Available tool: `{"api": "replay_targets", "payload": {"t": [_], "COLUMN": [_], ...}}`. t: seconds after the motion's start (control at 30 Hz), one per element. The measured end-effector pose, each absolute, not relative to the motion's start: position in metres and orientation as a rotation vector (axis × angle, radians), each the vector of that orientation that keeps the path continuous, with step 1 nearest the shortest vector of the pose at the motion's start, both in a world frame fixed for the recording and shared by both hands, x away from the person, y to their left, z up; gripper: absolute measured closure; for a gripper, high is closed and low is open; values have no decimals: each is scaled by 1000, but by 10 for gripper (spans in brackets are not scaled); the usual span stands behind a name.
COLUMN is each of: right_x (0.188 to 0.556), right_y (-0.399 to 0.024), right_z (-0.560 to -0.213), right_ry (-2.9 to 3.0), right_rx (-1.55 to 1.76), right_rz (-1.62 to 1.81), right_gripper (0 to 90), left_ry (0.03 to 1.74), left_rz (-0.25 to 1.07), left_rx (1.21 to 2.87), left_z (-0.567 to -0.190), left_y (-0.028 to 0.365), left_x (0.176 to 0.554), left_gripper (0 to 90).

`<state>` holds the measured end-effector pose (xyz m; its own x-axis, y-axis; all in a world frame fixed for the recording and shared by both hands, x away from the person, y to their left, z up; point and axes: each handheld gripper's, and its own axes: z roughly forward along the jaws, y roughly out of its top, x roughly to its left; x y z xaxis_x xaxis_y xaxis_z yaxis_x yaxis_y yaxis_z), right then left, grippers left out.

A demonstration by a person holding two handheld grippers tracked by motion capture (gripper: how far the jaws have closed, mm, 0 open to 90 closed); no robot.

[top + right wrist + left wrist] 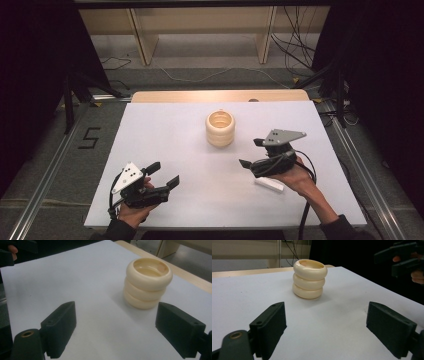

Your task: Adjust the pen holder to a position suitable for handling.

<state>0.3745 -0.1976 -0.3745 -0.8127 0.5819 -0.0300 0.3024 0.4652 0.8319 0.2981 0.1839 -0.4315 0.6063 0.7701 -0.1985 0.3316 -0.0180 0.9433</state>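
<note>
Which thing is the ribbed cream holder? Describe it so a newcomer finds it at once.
Start at the white table and look to its middle, toward the far edge. There stands the cream holder, upright, shaped like three stacked rings and open on top, unlike the flat white bar nearby.

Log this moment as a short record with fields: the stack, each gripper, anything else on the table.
stack: three cream rings piled upright, top one open in the middle, at mid-table toward the far edge
surface: white table
left gripper: open, held near the table's near-left corner, apart from the stack
right gripper: open, held right of the stack, not touching it
other item: small white block lying flat under the right hand
contact: neither gripper holds anything
</note>
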Motion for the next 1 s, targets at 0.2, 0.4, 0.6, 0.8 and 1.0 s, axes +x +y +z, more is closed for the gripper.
{"api": "replay_targets", "payload": {"t": [0.2, 0.4, 0.6, 0.8, 1.0], "right_x": [407, 440, 461, 475, 496], "right_y": [-168, -143, -124, -113, -104], "right_z": [-360, -360, -363, -365, -370], "right_ry": [2482, 2568, 2624, 2643, 2666], "right_rx": [663, 619, 569, 575, 590], "right_rz": [1147, 1002, 918, 896, 878], "right_gripper": [185, 190, 207, 228, 261], "left_ry": [938, 937, 936, 934, 933], "left_rz": [444, 442, 439, 441, 440], "left_rx": [1606, 1605, 1607, 1606, 1605], "left_z": [-431, -431, -431, -431, -431], "left_y": [184, 184, 185, 185, 185], "left_x": [298, 298, 298, 298, 298], "left_gripper": [156, 156, 156, 155, 156]}}
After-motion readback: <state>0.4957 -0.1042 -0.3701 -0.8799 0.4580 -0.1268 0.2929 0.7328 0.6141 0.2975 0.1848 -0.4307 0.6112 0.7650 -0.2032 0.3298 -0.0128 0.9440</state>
